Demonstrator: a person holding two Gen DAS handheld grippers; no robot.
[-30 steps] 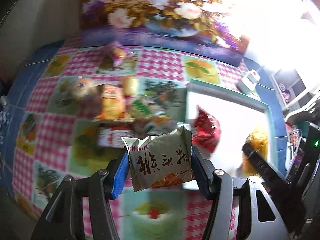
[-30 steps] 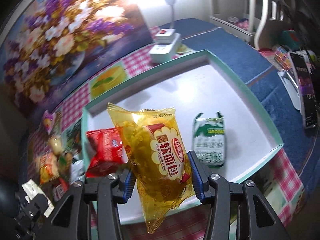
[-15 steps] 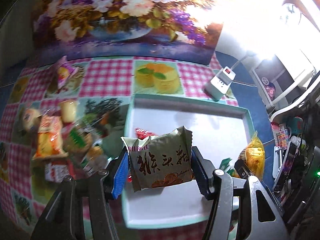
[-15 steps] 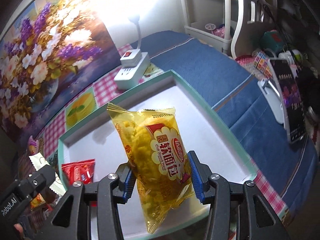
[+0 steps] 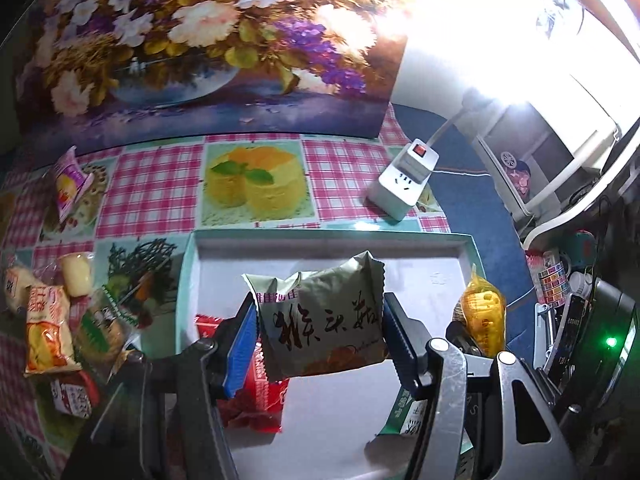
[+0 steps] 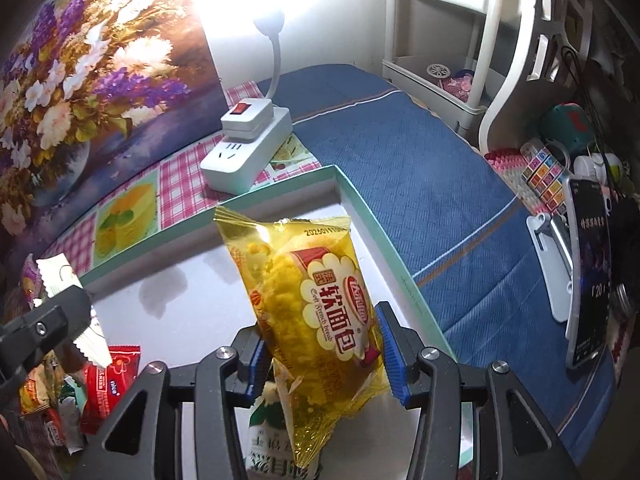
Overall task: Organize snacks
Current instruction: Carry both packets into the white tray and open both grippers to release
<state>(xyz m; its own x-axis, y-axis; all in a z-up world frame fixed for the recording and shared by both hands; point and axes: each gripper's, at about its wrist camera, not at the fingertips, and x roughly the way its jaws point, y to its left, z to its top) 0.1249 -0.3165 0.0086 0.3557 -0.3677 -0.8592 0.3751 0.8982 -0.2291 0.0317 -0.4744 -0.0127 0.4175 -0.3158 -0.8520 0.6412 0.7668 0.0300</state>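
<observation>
My left gripper (image 5: 320, 336) is shut on a grey-green snack packet (image 5: 324, 320) with dark brush lettering, held above the white tray (image 5: 400, 252) with a teal rim. Under it in the tray lie a red packet (image 5: 260, 400) and a green-white packet (image 5: 408, 416). My right gripper (image 6: 320, 354) is shut on a yellow soft-bread bag (image 6: 316, 312), held over the tray's (image 6: 180, 320) right part. The green-white packet (image 6: 264, 432) lies beneath that bag. The yellow bag (image 5: 482, 312) also shows at the right of the left wrist view.
Loose snacks (image 5: 48, 332) lie on the checked tablecloth left of the tray, and a pink packet (image 5: 68, 184) sits further back. A white power strip (image 5: 404, 180) stands behind the tray, before a flower painting (image 5: 200, 40). A phone on a stand (image 6: 588, 280) is at the right.
Both grippers moved right with their packets, from the snack pile side to above the tray. The power strip and the tray's far right corner came closer in the right wrist view.
</observation>
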